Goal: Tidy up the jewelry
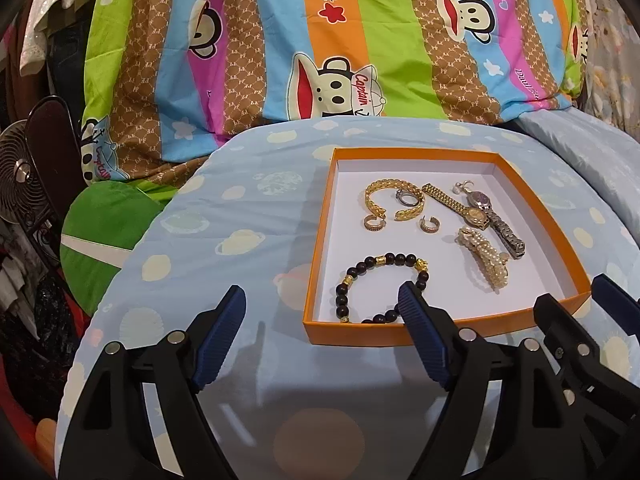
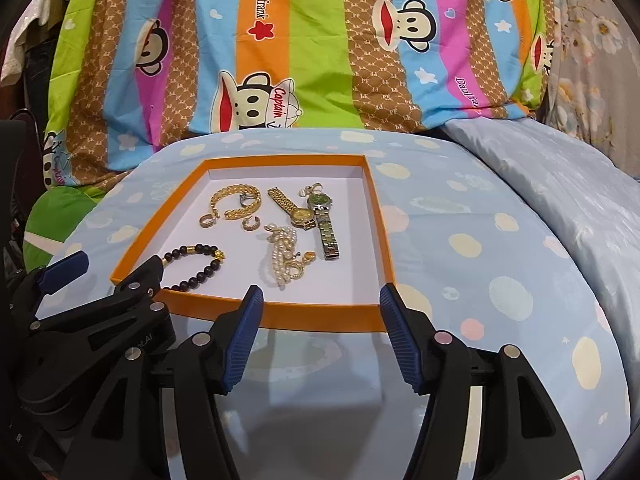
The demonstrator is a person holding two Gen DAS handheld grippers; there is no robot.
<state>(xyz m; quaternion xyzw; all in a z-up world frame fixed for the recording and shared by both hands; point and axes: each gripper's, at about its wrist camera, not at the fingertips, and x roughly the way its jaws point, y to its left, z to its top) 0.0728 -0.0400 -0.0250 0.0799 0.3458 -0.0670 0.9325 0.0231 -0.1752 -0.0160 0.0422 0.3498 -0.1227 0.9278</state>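
The shallow orange tray point(image 2: 320, 318) with a white floor sits on the blue planet-print cover point(image 2: 500, 240). Gold chain bracelet point(image 2: 236, 200) and hoop earrings lie toward its far left corner, two watches point(image 2: 316, 216) toward the far right, dark bead bracelet point(image 1: 380, 284) near left, pearl piece point(image 2: 284, 258) centre. The left gripper point(image 1: 322, 306) and right gripper point(image 2: 320, 300) hang at the near edge, jaws spread, holding nothing.

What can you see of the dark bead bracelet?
The dark bead bracelet is a loop of round, glossy, near-black beads with a few gold spacer beads and a gold charm. It lies flat on the white floor of the orange-rimmed box, in the near left corner, apart from the other jewelry. Its near edge lies close to the box's front wall. The left claw hangs open in front of it, one finger hiding part of the loop.
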